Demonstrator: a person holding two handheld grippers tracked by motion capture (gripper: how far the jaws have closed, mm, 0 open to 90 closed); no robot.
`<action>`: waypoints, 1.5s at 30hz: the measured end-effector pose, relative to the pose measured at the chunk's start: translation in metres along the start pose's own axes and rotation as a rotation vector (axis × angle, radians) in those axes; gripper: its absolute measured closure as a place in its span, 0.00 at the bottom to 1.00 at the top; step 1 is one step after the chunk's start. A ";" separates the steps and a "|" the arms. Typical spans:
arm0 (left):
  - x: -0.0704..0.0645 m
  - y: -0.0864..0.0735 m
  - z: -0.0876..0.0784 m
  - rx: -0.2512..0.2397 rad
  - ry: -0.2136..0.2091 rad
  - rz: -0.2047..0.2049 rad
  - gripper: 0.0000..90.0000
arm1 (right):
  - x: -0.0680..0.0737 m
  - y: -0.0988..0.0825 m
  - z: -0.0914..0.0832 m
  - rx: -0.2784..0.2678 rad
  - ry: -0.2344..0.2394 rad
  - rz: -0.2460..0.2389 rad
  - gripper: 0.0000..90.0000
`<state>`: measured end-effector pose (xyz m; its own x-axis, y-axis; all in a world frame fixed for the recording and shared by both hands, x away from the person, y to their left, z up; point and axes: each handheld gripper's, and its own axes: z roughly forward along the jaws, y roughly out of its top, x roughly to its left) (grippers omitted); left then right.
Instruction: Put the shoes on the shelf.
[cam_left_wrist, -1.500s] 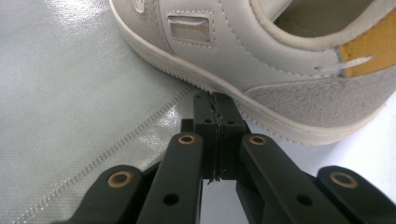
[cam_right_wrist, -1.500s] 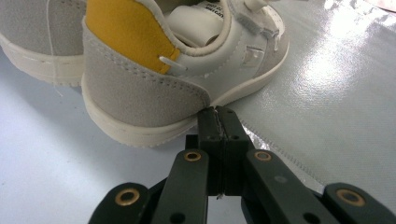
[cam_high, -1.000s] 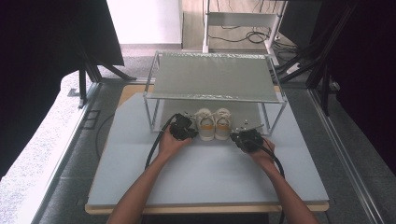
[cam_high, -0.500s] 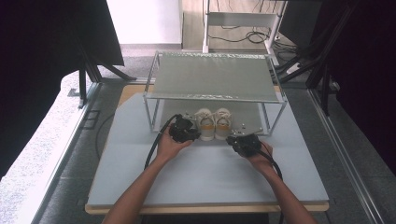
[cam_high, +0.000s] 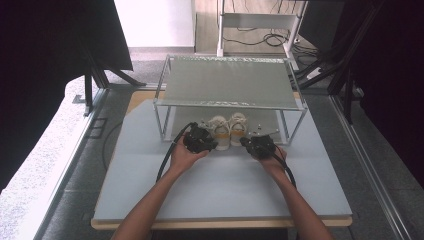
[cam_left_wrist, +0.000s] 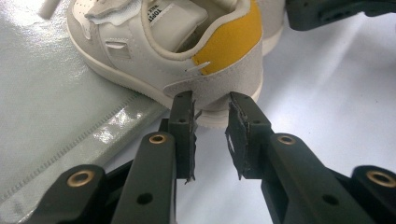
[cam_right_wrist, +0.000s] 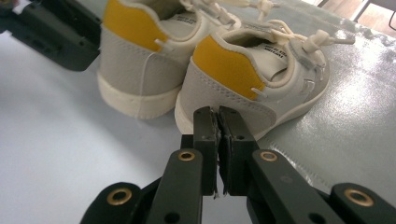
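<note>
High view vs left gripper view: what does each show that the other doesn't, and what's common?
High view: the wire rack standing over the shoes, and the person's forearms. Left gripper view: the tongue label and the gap in the left gripper, whose jaws have just been opening with nothing between them, tips at the heel. Both: the yellow-heeled shoe, the right gripper, the tabletop.

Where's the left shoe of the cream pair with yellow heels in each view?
High view: cream leather left shoe with yellow heel, centre, under the metal rack's front edge.
Left gripper view: top centre, heel just beyond the left tongs.
Right gripper view: upper left.
Shared landmark: the matching right shoe beside it.
</note>
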<state>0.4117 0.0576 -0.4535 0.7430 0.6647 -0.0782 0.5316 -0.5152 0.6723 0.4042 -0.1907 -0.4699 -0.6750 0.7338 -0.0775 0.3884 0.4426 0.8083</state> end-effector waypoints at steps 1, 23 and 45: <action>0.000 0.000 0.000 0.000 0.000 -0.001 0.80 | -0.001 0.001 0.002 0.002 -0.002 0.007 0.95; 0.024 0.013 0.019 -0.017 0.101 -0.036 0.77 | 0.007 -0.001 0.019 0.025 0.019 -0.020 0.93; 0.032 0.016 0.029 -0.026 0.091 -0.074 0.78 | 0.001 -0.003 0.021 0.017 -0.027 -0.013 0.93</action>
<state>0.4557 0.0546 -0.4670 0.6613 0.7476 -0.0616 0.5721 -0.4496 0.6860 0.4157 -0.1808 -0.4844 -0.6625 0.7418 -0.1038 0.3903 0.4602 0.7974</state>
